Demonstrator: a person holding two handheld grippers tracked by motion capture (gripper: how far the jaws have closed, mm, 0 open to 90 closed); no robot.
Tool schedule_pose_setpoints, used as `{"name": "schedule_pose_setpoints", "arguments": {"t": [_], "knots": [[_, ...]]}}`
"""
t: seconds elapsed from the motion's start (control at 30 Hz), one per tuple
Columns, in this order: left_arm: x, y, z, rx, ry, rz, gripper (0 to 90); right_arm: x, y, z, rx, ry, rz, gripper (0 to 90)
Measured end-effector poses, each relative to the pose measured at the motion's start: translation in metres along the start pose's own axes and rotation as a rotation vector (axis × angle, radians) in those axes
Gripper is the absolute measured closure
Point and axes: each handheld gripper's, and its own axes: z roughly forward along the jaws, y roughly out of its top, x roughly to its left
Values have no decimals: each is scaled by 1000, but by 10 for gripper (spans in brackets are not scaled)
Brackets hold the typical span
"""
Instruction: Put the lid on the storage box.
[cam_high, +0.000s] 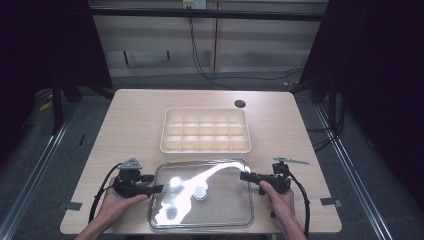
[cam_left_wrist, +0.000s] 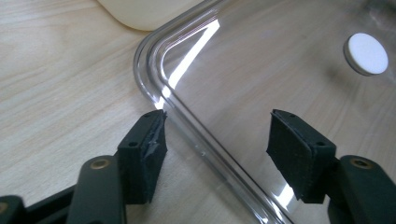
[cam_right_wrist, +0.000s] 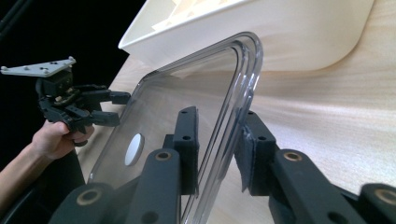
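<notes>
A clear plastic lid (cam_high: 225, 200) with a white round knob (cam_high: 200, 193) lies flat on the table's front part. My left gripper (cam_high: 155, 183) is at the lid's left edge. In the left gripper view it (cam_left_wrist: 217, 140) stands open, its jaws straddling the lid's rim (cam_left_wrist: 187, 126) near a rounded corner, with the knob (cam_left_wrist: 366, 53) farther in. My right gripper (cam_high: 243, 175) is at the lid's right edge. In the right gripper view it (cam_right_wrist: 219, 140) is open around the rim (cam_right_wrist: 247, 93), one pad (cam_right_wrist: 252, 149) against the rim's outer side.
A cream tray (cam_high: 206, 149) with several compartments stands just behind the lid, near the table's middle. A dark round hole (cam_high: 240, 104) sits at the back right of the table. The person's hands (cam_high: 280, 200) come in from the front edge.
</notes>
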Motion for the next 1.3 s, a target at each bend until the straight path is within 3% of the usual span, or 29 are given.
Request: {"name": "schedule_pose_setpoints", "arguments": {"t": [0.1,0.37,0.53,0.7,1.03,1.3], "knots": [[3,0,-1,-6,-23,-24,326,2,0,-2,-16,13,-5,739],[2,-1,0,-14,-29,-41,301,5,0,-3,-36,8,-26,742],[1,0,1,-12,-41,-45,346,5,0,-3,-27,2,-16,740],[1,0,1,-12,-69,-81,377,4,-1,-4,-16,-15,-23,734],[-3,3,-6,-40,-101,-58,440,4,-1,-2,14,-73,-38,709],[-5,4,-11,-63,-115,-61,478,7,0,-4,14,-80,-69,700]]}}
